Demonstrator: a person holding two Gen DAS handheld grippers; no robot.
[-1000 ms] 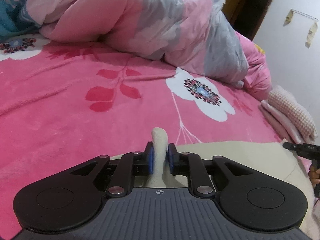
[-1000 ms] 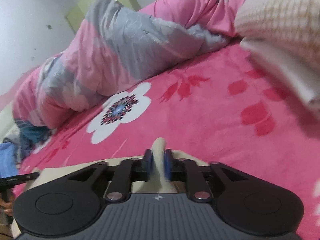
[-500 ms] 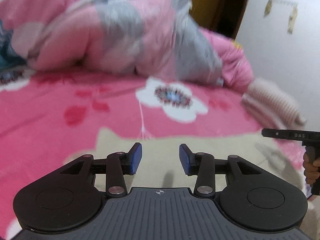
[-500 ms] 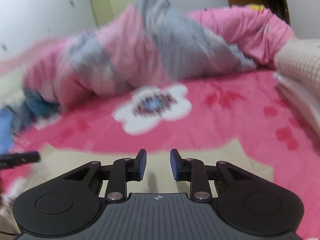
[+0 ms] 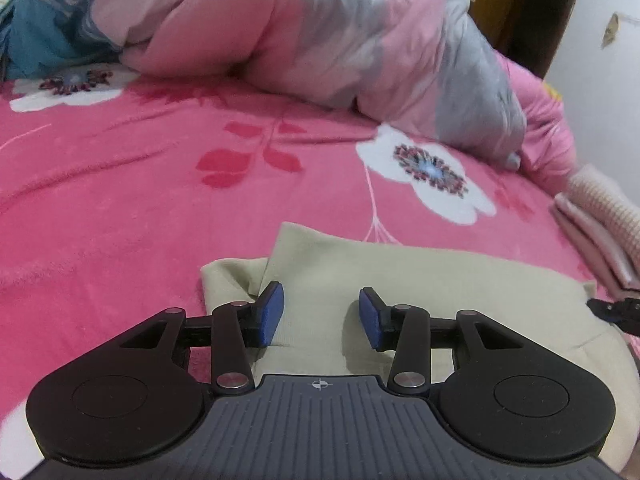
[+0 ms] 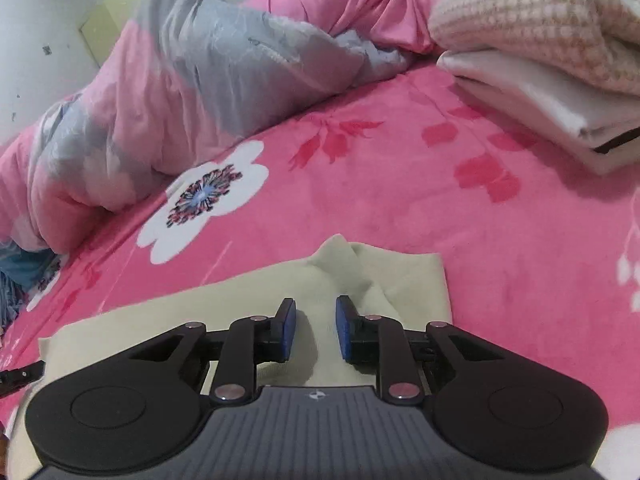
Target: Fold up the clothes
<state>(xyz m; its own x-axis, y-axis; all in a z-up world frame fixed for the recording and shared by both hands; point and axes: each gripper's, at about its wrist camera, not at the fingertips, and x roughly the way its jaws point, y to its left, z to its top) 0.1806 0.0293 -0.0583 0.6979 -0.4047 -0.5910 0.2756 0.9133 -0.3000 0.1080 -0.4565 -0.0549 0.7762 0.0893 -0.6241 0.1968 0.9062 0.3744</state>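
A beige garment (image 5: 420,276) lies folded flat on the pink flowered bed sheet (image 5: 120,200). My left gripper (image 5: 322,316) hovers over its left end, open, with nothing pinched between the blue pads. In the right wrist view, my right gripper (image 6: 316,328) is over the garment's (image 6: 180,312) right end, just behind a small raised ridge of cloth. Its jaws are closing, but the pads stand apart and press on nothing. The other gripper's black tip shows at each view's edge (image 5: 616,310) (image 6: 20,376).
A bunched pink and grey quilt (image 5: 320,40) runs along the far side of the bed. A stack of folded clothes topped by a cream knit (image 6: 540,20) sits at the right. A dark doorway (image 5: 540,12) lies beyond.
Both grippers were shut on a pinched fold of the beige cloth a second ago. They have let go and opened, and the garment now lies flat under them.
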